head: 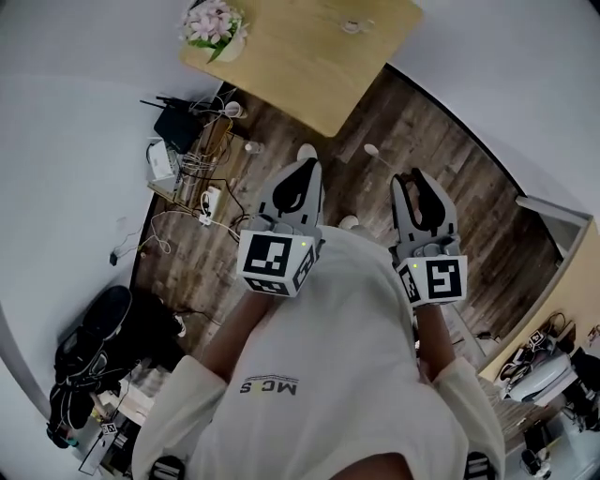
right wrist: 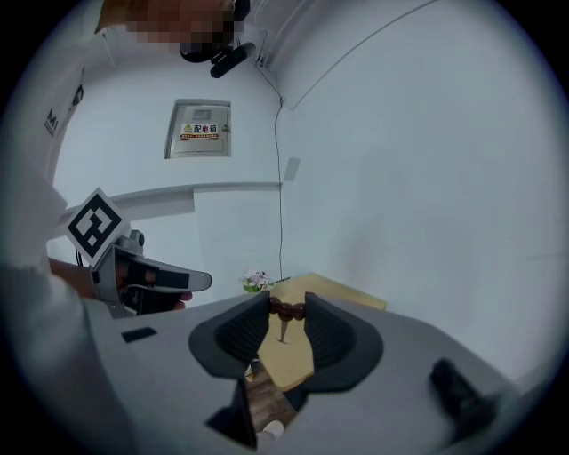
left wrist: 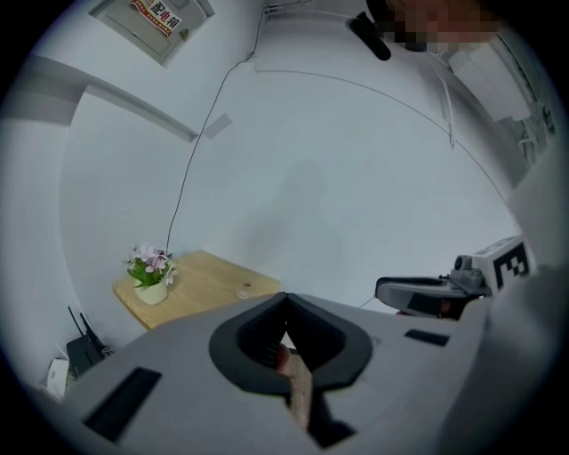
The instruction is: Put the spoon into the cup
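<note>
The right tongs [right wrist: 286,302] are seen set apart at a middling width, and a brown beaded piece, taken to be the handle of the spoon [right wrist: 277,308], is clamped crosswise between their tips. A thin stem is seen running down from the beads in the right gripper view. In the head view a small pale oval on a thin stem is seen just past these tips, over the floor; whether it is the spoon's bowl cannot be told.

The left tongs [left wrist: 284,300] are closed, with the tips brought together and nothing caught between them. Only a strip of floor is glimpsed through the hollow behind the tips.

Both tools are held side by side, near each other but apart, in front of the person's pale shirt [head: 319,375], above a dark plank floor [head: 441,159].

Ahead of them, well apart from both tongs, a light wooden surface [head: 309,66] is set against a white wall. A small clear cup [head: 356,25] is stood on it near the far edge, and a pot of pink flowers [head: 216,26] is placed at its opposite corner. The spoon is thus held well away from the cup.

Beside the surface, a black router [head: 176,122] and tangled cables [head: 202,202] are left on the floor by the wall.
</note>
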{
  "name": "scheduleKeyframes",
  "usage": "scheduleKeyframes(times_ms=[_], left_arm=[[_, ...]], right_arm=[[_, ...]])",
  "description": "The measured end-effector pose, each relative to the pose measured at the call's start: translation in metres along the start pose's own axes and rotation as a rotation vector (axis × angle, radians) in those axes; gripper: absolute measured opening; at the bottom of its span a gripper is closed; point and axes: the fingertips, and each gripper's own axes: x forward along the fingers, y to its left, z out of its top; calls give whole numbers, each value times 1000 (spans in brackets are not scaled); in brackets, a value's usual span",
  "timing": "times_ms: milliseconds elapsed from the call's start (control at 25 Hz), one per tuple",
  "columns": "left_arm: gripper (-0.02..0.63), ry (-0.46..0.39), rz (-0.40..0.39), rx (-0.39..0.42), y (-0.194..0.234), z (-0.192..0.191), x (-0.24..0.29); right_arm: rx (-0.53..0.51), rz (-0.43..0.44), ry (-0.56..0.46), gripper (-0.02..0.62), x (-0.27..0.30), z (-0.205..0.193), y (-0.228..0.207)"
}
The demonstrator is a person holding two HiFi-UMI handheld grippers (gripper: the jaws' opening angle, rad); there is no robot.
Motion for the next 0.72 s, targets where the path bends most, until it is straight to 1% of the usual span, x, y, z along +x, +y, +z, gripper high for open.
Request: scheduleKeyframes(times_ms=[160, 360, 560, 720], left_arm=[[11, -6, -53, 22, 35, 41, 33], [11, -2, -104, 33, 85, 79, 73], [11, 1, -133, 34, 128, 104, 104], [11, 6, -134, 40, 145, 117, 124]], right_arm=[[-1, -38, -10, 126, 50, 32, -7], [11, -128, -8, 127, 109, 58, -22], [-5, -191, 0, 127, 158, 75, -33], [-5, -200, -3, 126, 186, 81, -41]])
